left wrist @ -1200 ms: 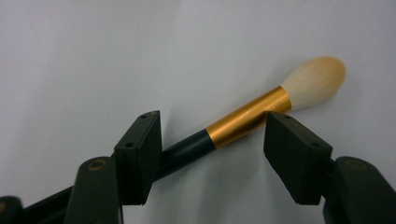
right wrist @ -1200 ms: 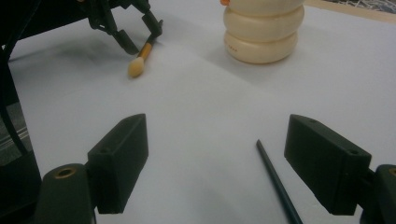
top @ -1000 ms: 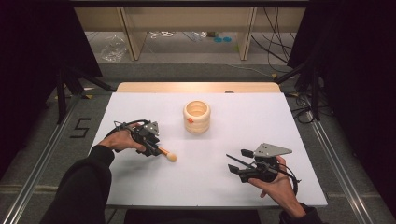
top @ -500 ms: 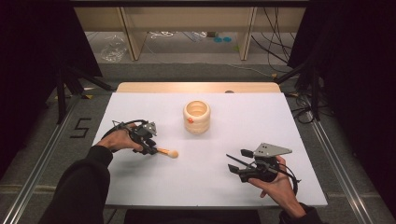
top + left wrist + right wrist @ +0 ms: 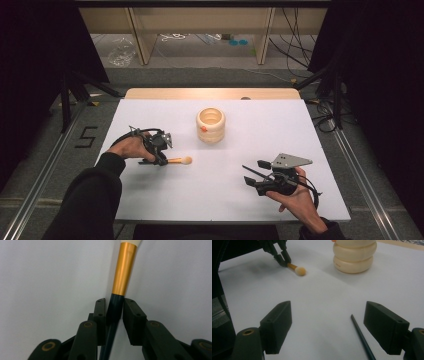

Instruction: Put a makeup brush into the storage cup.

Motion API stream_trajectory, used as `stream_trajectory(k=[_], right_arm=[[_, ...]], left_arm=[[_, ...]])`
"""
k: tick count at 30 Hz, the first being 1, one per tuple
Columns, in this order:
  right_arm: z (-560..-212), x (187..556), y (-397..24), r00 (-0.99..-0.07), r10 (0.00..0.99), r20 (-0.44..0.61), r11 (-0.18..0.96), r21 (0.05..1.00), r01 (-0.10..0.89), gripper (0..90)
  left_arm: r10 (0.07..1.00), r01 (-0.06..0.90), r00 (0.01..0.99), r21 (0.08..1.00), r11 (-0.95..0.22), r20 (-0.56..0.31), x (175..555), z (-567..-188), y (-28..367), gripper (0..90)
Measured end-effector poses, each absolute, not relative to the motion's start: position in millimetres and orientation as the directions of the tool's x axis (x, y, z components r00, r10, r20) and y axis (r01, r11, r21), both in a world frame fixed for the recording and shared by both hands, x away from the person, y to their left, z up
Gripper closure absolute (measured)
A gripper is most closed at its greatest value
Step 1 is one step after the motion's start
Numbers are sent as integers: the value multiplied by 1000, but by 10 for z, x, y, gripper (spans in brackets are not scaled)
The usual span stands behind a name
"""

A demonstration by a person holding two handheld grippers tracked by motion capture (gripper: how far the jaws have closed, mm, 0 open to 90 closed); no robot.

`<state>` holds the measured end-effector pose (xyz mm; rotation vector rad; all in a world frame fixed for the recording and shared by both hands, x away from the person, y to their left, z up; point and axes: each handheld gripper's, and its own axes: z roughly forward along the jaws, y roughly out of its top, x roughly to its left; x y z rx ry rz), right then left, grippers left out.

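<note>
A brush (image 5: pixel 178 160) with a dark handle, gold ferrule (image 5: pixel 124 270) and cream tip lies on the white table (image 5: pixel 210 200), left of centre. My left gripper (image 5: pixel 161 161) has just been closing, and its pads (image 5: pixel 100 310) now press both sides of the dark handle. The right gripper view shows that grip (image 5: pixel 283 261) and the brush's cream tip (image 5: pixel 300 271) farther off. A cream ribbed holder (image 5: pixel 210 125) stands upright behind the brush. My right gripper (image 5: pixel 252 175) rests open near the front right. A thin dark stick (image 5: pixel 362 336) lies on the table between its jaws, nearer the right one.
Beyond the table's far wooden edge (image 5: pixel 210 93) the floor holds wooden shelf legs and cables. Metal rails (image 5: pixel 45 170) run along both sides of the table. A small orange spot (image 5: pixel 203 128) marks the holder's left side.
The left jaws have closed onto the brush handle, and the brush has swung from a slant to lie level across the table. The right hand and gripper have not moved.
</note>
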<state>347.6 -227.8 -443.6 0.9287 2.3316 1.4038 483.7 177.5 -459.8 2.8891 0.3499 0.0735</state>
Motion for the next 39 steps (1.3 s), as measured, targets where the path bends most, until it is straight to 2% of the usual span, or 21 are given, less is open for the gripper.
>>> stream_trajectory(k=[4, 9, 16, 23, 25, 26, 29, 30, 32, 33, 35, 36, 37, 38, 39], right_arm=[[-4425, 3467, -2281, -755, 650, 89, 341, 853, 395, 236], [-4430, 3467, -2271, -761, 641, 106, 332, 854, 399, 238], [-4429, 3465, -2269, -762, 639, 106, 336, 853, 400, 244], [-4436, 3473, -2268, -769, 631, 106, 339, 853, 396, 248], [-4439, 3477, -2268, -766, 634, 105, 339, 853, 397, 248], [-4439, 3477, -2270, -766, 634, 104, 339, 853, 397, 249], [-4444, 3483, -2269, -763, 638, 104, 334, 855, 396, 248], [-4441, 3481, -2272, -763, 638, 104, 336, 854, 397, 248], [-4435, 3482, -2276, -763, 638, 109, 332, 855, 399, 249], [-4446, 3495, -2265, -770, 626, 123, 314, 864, 394, 250], [-4419, 3491, -2266, -759, 639, 126, 307, 862, 402, 253], [-4421, 3501, -2262, -760, 638, 121, 297, 873, 388, 255], [-4421, 3501, -2262, -760, 638, 121, 297, 873, 388, 255], [-4400, 3503, -2259, -757, 638, 141, 271, 879, 392, 257], [-4400, 3503, -2259, -757, 638, 141, 271, 879, 392, 257]], left_arm=[[249, 239, 968, 224, -945, 18, 4834, -4598, 1768, 771], [269, 260, 963, 199, -945, 18, 4835, -4593, 1736, 775], [292, 287, 956, 123, -950, 19, 4841, -4577, 1629, 779], [374, 374, 927, 168, -912, -30, 4819, -4574, 1713, 782], [426, 427, 903, 242, -871, -60, 4820, -4538, 1798, 782], [426, 427, 903, 242, -871, -60, 4820, -4538, 1798, 782], [460, 459, 884, 329, -825, -80, 4822, -4453, 1886, 782], [484, 486, 867, 404, -775, -115, 4795, -4387, 1921, 782], [491, 489, 863, 436, -756, -118, 4780, -4347, 1933, 782], [520, 509, 842, 529, -679, -144, 4726, -4285, 1928, 783], [516, 505, 843, 550, -665, -150, 4713, -4243, 1937, 783], [521, 507, 835, 614, -604, -177, 4677, -4201, 1941, 782], [521, 507, 835, 614, -604, -177, 4677, -4201, 1941, 783], [549, 540, 801, 680, -495, -237, 4623, -4199, 1912, 783], [549, 540, 801, 680, -495, -237, 4623, -4199, 1912, 782]])
